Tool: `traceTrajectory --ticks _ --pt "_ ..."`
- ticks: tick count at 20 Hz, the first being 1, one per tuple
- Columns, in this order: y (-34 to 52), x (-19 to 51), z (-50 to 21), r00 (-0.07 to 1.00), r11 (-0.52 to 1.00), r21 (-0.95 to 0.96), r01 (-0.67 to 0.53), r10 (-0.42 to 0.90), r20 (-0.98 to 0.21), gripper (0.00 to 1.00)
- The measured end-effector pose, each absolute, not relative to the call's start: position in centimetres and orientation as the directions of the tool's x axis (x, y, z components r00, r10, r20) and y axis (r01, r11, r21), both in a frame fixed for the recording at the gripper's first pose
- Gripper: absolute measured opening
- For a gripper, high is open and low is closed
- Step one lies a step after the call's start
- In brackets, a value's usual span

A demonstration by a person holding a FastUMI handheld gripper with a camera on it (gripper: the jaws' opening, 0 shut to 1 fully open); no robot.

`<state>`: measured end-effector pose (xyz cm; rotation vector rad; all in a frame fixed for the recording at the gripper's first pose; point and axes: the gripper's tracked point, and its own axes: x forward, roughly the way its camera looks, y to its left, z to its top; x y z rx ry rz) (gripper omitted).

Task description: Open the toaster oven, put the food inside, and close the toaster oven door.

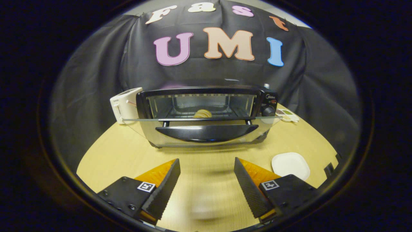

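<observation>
The toaster oven (206, 112) stands on the wooden table, well ahead of the gripper (207, 167), whose fingers are spread apart with nothing between them. It is black and silver, with knobs on its right side. Its glass door (206, 129) is open and folded down flat, with the black handle at the front. The food (202, 113), a round, pale yellow piece, lies inside on the rack, near the middle.

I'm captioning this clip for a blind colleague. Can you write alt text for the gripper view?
A toaster oven stands on a wooden table with its door folded down and a piece of food on the rack inside. The open, empty gripper is short of the door, a white plate to its right.
</observation>
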<state>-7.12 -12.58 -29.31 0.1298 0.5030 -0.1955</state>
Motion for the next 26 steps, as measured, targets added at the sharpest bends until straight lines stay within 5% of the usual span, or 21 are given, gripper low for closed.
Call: traceTrajectory --ticks 14,26 --pt "-14.8 0.0 -21.6 0.961 0.977 0.148 0.15 -0.11 -0.253 1.0" --pt "-14.8 -2.6 -15.1 0.979 0.983 0.104 0.149 -0.132 -0.154 1.0"
